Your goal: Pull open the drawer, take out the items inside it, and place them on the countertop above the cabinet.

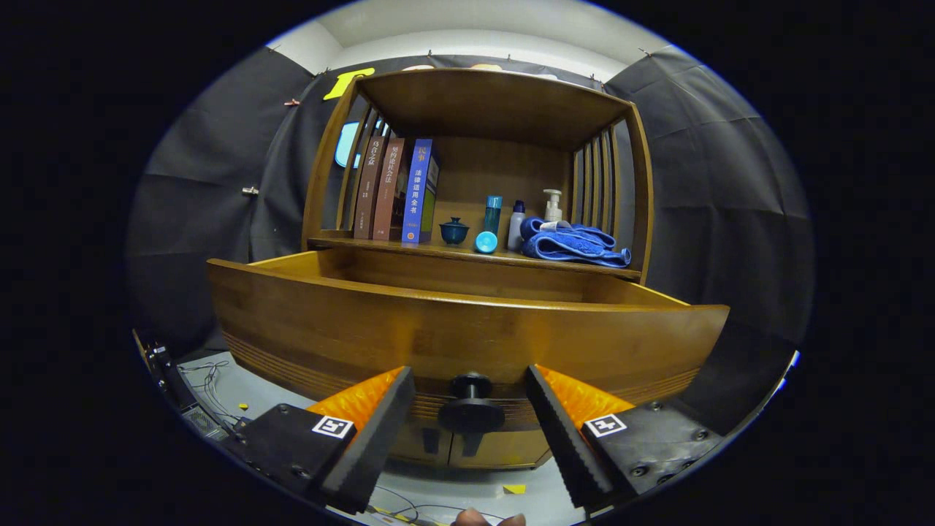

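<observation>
Gripper view: the two-finger gripper (470, 409) stands wide apart, its black toothed fingers (380, 431) backed in orange, holding nothing. Between the fingers, touching neither, sits the round black drawer knob (471, 409), its stem pointing straight toward the camera.

Behind the knob is the brown wooden drawer (467, 329), pulled out from the wooden cabinet (478, 175). The long axis of the drawer front runs side to side across both fingers, with its upper edge well above the fingertips. The drawer interior is hidden behind the front panel, so its contents cannot be determined.

Beyond the drawer lies the countertop (453, 250), under the cabinet's open shelf frame. From left to right it carries:
- three upright books (398, 190), two brown and one blue;
- a small dark blue lidded cup (453, 231);
- a teal bottle (493, 213) with a round blue cap (486, 242) beside it;
- a white bottle (516, 225) and a white pump bottle (553, 205);
- a folded blue towel (573, 245).
</observation>
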A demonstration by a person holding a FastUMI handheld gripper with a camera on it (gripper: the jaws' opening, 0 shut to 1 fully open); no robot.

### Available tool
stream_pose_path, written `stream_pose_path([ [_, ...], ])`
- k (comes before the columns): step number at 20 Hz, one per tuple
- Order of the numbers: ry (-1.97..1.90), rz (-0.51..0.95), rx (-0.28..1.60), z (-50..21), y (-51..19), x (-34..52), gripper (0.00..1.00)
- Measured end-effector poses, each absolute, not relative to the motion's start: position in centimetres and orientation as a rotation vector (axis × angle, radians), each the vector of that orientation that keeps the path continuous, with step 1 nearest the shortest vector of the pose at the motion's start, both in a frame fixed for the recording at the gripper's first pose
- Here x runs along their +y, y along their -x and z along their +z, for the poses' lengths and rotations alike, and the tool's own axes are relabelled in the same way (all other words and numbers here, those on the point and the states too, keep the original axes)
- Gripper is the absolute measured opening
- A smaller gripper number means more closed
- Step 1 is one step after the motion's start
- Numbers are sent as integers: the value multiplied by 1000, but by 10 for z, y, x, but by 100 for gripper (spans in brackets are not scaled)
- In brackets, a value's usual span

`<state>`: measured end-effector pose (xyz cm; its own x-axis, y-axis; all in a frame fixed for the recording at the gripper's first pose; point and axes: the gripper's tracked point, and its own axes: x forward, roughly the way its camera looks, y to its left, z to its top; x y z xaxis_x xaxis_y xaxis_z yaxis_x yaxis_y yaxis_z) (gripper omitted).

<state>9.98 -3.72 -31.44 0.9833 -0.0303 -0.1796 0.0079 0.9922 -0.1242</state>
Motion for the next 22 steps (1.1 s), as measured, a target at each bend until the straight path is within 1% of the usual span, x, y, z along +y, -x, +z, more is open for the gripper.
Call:
stream_pose_path([
  [6,122,-20,171,-307,-140,-35,99],
  [7,126,-22,204,-317,-152,-37,99],
  [12,141,-26,212,-318,-189,-35,100],
  [22,157,-44,256,-329,-240,-34,100],
])
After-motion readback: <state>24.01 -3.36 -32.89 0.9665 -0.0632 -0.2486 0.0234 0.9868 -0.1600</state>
